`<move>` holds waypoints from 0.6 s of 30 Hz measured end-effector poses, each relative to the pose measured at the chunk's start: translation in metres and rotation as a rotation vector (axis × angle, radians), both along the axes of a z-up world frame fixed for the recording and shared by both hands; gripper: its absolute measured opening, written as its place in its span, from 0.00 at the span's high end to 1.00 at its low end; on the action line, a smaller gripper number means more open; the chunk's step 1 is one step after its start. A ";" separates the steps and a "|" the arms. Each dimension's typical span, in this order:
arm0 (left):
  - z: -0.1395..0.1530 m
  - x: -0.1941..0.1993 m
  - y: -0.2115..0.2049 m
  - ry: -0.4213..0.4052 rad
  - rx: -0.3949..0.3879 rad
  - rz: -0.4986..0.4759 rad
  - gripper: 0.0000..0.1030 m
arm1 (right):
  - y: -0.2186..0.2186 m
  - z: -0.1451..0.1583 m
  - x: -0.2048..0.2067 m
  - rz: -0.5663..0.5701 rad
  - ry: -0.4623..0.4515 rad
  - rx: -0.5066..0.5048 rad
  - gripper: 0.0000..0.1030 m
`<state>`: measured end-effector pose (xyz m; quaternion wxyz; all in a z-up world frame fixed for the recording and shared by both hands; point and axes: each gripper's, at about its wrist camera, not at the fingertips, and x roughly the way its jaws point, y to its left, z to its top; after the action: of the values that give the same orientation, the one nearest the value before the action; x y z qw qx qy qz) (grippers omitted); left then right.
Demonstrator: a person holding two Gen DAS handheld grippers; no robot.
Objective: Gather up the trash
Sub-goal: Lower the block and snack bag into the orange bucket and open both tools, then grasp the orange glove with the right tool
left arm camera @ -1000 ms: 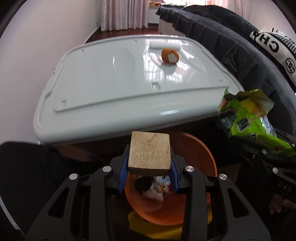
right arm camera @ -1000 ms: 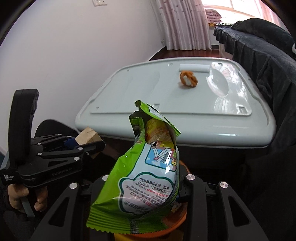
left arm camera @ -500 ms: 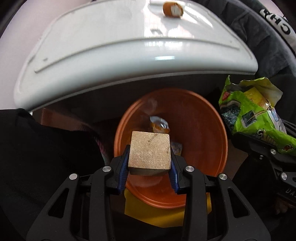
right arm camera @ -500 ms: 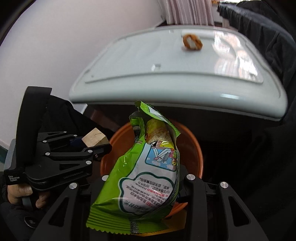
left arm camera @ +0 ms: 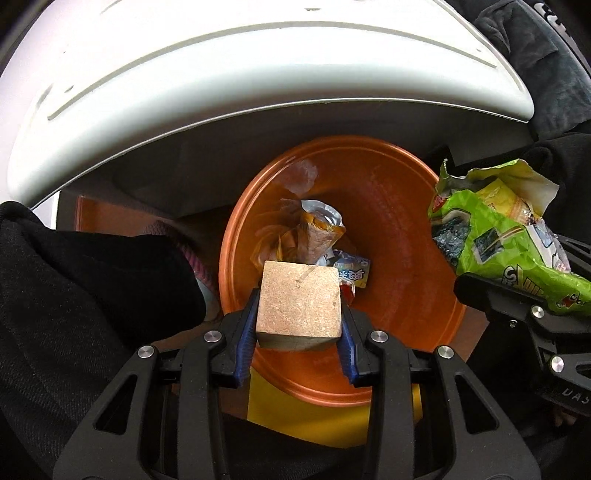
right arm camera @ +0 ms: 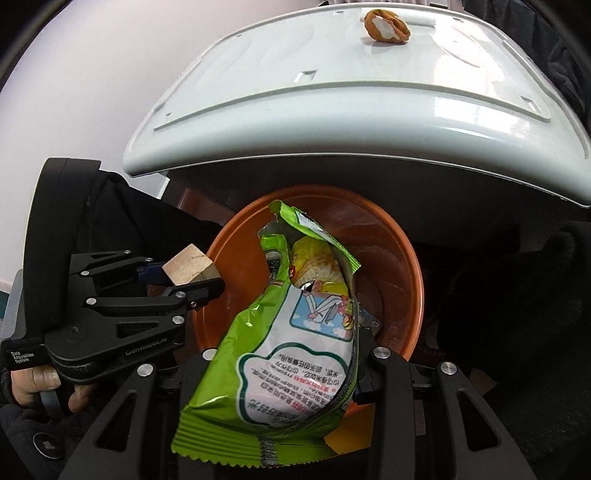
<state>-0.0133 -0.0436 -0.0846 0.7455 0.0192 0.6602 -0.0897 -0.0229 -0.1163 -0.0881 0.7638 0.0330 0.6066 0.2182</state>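
Over the orange bin (right arm camera: 402, 258), right tongs (right arm camera: 284, 373) loosening around upright green snack bag (right arm camera: 295, 332), left tongs (left arm camera: 299, 317) clenching block (left arm camera: 299, 302).

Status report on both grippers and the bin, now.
Left gripper clamped on tan block over orange bin. Right gripper jaws opening, green snack bag between them above the bin. Nothing blocking; orange scrap waits on white lid.
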 end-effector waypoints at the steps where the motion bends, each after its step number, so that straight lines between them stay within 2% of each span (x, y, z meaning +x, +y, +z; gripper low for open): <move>1: 0.000 0.000 0.000 0.000 0.012 0.001 0.63 | 0.000 0.001 0.000 0.001 -0.003 -0.001 0.58; 2: 0.001 0.001 0.000 -0.003 0.028 0.001 0.60 | 0.000 0.001 0.000 0.001 -0.004 -0.003 0.45; 3: 0.002 0.002 0.000 -0.009 0.041 0.002 0.48 | 0.004 0.000 0.002 0.000 -0.007 -0.008 0.33; 5: 0.003 0.002 -0.002 -0.024 0.048 0.007 0.33 | 0.004 0.003 0.001 -0.008 -0.028 -0.021 0.32; 18: 0.004 0.003 -0.001 -0.026 0.038 0.018 0.33 | -0.013 0.011 0.001 -0.057 -0.051 -0.006 0.32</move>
<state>-0.0107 -0.0443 -0.0809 0.7542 0.0284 0.6523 -0.0701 -0.0221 -0.1296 -0.0768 0.7849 0.0424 0.5865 0.1954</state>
